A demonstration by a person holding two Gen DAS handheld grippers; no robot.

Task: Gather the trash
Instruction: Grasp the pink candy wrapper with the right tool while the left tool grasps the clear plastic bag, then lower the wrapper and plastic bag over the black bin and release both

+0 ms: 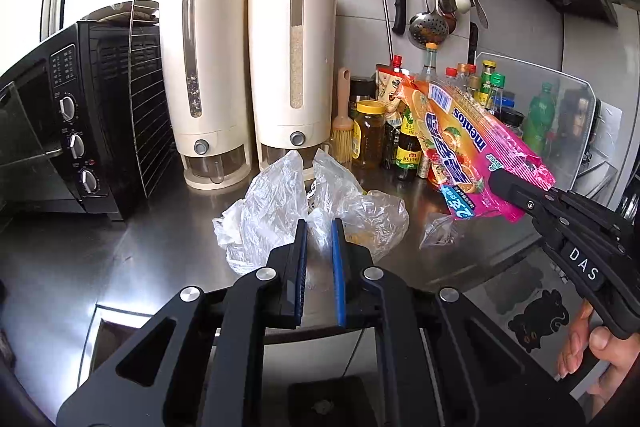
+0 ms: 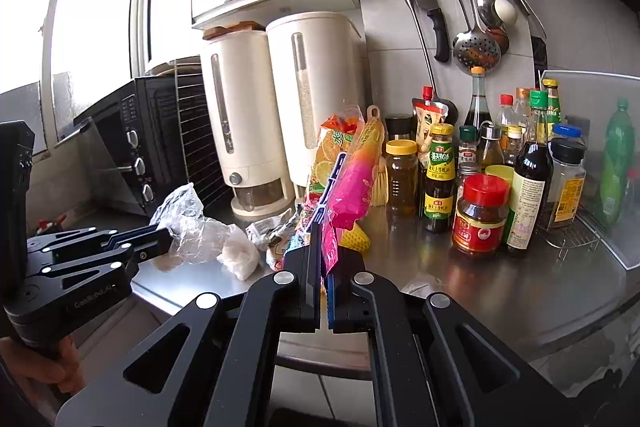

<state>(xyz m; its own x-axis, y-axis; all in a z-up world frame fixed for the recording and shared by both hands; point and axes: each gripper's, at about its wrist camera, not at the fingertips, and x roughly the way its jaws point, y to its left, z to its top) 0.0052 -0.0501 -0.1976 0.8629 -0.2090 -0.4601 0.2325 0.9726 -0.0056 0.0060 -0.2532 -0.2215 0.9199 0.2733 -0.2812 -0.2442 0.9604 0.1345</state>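
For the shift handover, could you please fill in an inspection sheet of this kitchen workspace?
Surface: steel counter, shiny.
Job's things: pink candy wrapper lifted; clear plastic bag crumpled.
Clutter: sauce bottles, red-lidded jar, brush.
Tongs: right tongs shut on the wrapper; left tongs narrowly apart around the bag's edge.
Cables: nothing seen.
Surroundings: oven, two grain dispensers, hanging utensils.
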